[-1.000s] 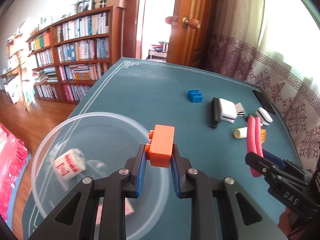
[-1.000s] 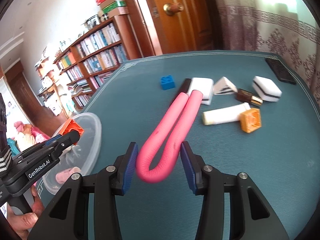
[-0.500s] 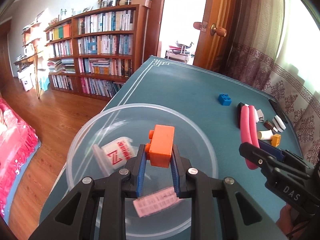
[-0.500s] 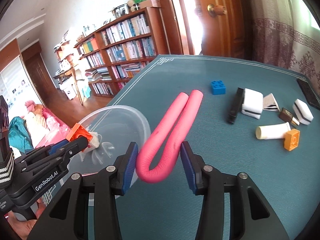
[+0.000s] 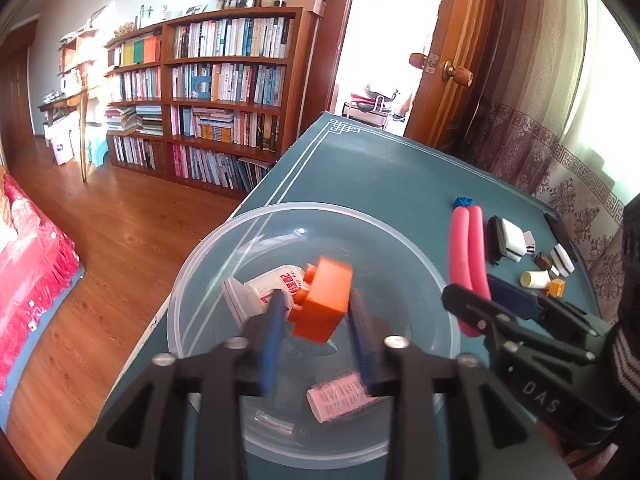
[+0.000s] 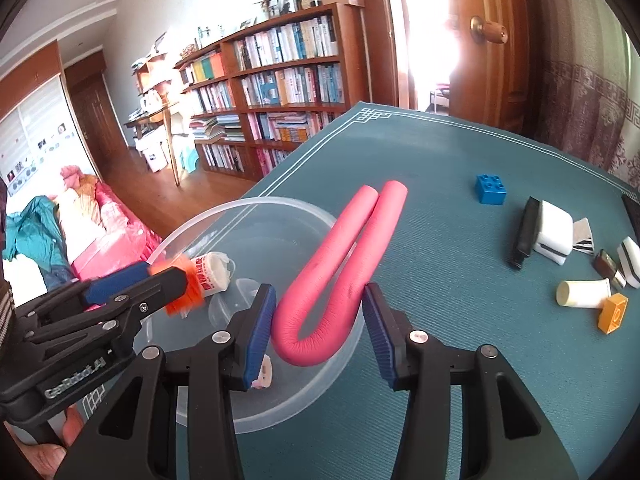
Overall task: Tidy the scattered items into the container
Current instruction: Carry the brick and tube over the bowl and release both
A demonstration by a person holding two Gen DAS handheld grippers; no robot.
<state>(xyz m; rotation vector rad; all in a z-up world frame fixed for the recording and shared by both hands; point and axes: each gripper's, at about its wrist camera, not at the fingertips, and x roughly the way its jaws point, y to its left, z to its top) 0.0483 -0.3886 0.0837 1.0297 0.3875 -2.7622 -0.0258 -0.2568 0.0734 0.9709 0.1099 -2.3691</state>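
Observation:
A clear plastic bowl sits at the near left edge of the teal table. Over it, my left gripper has its fingers spread. The orange brick sits tilted and blurred between them, no longer pinched. A white bottle with red print and a pink packet lie in the bowl. My right gripper is shut on the bend of a folded pink foam tube. It holds the tube over the bowl's right rim, with the tube's two ends pointing away.
On the table's right side lie a blue brick, a black bar against a white block, a cream tube and a small orange brick. The table edge drops to a wooden floor on the left.
Both grippers moved left toward the bowl. My left gripper's fingers have spread and the orange brick has tipped loose between them. The pink tube now hangs over the bowl's rim.

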